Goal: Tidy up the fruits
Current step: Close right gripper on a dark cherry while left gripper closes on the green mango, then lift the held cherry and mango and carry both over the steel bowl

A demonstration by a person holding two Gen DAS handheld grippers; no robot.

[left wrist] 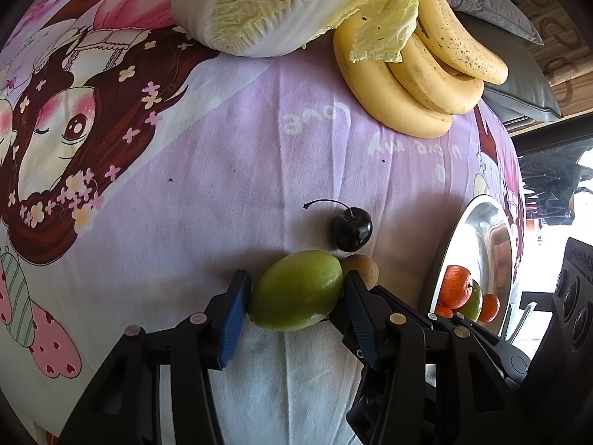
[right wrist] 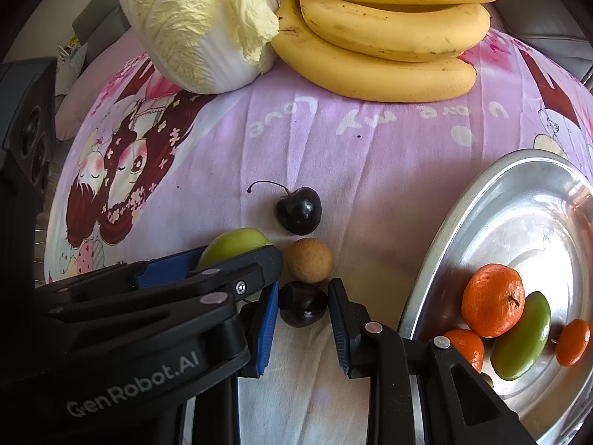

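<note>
Left tongs (left wrist: 296, 278) pinched on the green fruit (left wrist: 296, 291), blue pads pressed to its two narrow ends; held lengthwise, presumably so that the smooth skin could not roll out of the grip. Still low over the printed cloth (right wrist: 370, 148), with no clear lift to be made out.

Right tongs (right wrist: 304, 287) spread, straddling the stemless dark cherry (right wrist: 302, 304); a thin gap visible on the right side, contact on the left side not resolvable. Placed low and square to the cherry, probably to allow a straight closing with little nudging of the tan round fruit (right wrist: 309, 259) touching it just beyond.

Stemmed cherry (right wrist: 298, 209) farther on, just beside the tan fruit, in a loose line with the other two.

Steel tray (right wrist: 519, 193) to the right of both tongs, already loaded at its near side with mandarins (right wrist: 493, 300) and a second green fruit (right wrist: 524, 337); taken as the collecting place for the small fruit.

Bananas (right wrist: 389, 37) and napa cabbage (right wrist: 192, 29) at the far edge of the cloth, touching each other, well apart from the tongs.

Task judged partly done: one fruit gripped, one bracketed, two loose. Crowding of the two tongs side by side noted as a collision risk.
</note>
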